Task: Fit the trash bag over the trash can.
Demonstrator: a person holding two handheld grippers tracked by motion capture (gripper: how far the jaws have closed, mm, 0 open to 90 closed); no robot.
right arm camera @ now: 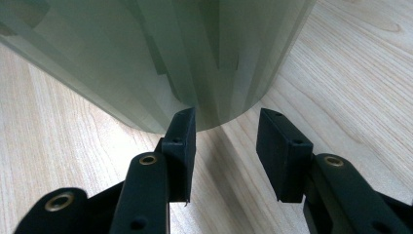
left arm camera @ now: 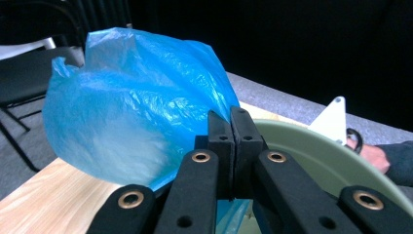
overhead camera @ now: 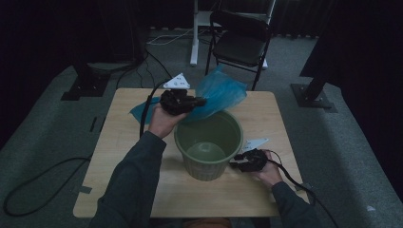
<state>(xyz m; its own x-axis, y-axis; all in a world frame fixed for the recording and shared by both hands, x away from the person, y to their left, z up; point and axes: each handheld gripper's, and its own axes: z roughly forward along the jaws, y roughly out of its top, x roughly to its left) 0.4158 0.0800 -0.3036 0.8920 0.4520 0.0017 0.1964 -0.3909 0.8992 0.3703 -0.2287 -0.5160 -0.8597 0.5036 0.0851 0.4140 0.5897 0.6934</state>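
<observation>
A crumpled blue plastic bag hangs in the air over the far rim of a green plastic bucket. My left gripper is shut on the bag's edge, its jaws pressed together on the film. A tail of the bag trails behind the left hand toward the table. The bucket stands upright on the wooden table, and nothing lies inside it. My right gripper stands open low at the bucket's right side, its jaws apart just short of the ribbed wall, with nothing between them.
A black folding chair stands behind the table's far edge. Cables run over the grey carpet at the left. The right hand and its grey plate show beyond the bucket rim. Bare tabletop lies left of and in front of the bucket.
</observation>
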